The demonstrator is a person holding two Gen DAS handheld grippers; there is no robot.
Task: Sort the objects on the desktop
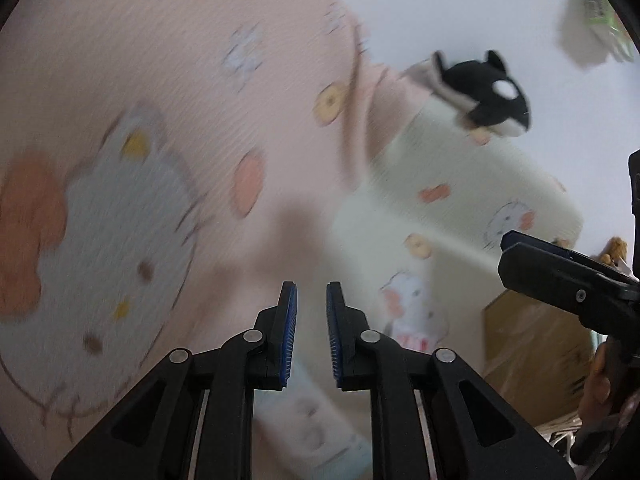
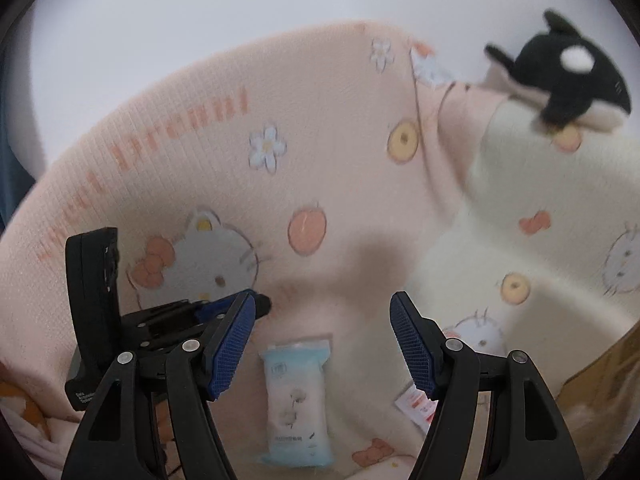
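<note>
A light blue tissue pack (image 2: pixel 295 400) lies flat on the pink cartoon blanket (image 2: pixel 240 152), between and just beyond the jaws of my right gripper (image 2: pixel 322 342), which is open and empty above it. The pack also shows under my left gripper in the left wrist view (image 1: pixel 316 428). My left gripper (image 1: pixel 311 332) has its jaws a narrow gap apart with nothing between them. A black and white orca plush (image 2: pixel 568 80) sits at the far right on a cream blanket fold; it also shows in the left wrist view (image 1: pixel 488 92). A small red and white sachet (image 2: pixel 416 402) lies right of the pack.
The left gripper's body (image 2: pixel 132 320) is at the left in the right wrist view; the right gripper's finger (image 1: pixel 560 272) shows at the right in the left wrist view. A cardboard box (image 1: pixel 536 352) stands at the right. A white wall (image 2: pixel 200 20) is behind.
</note>
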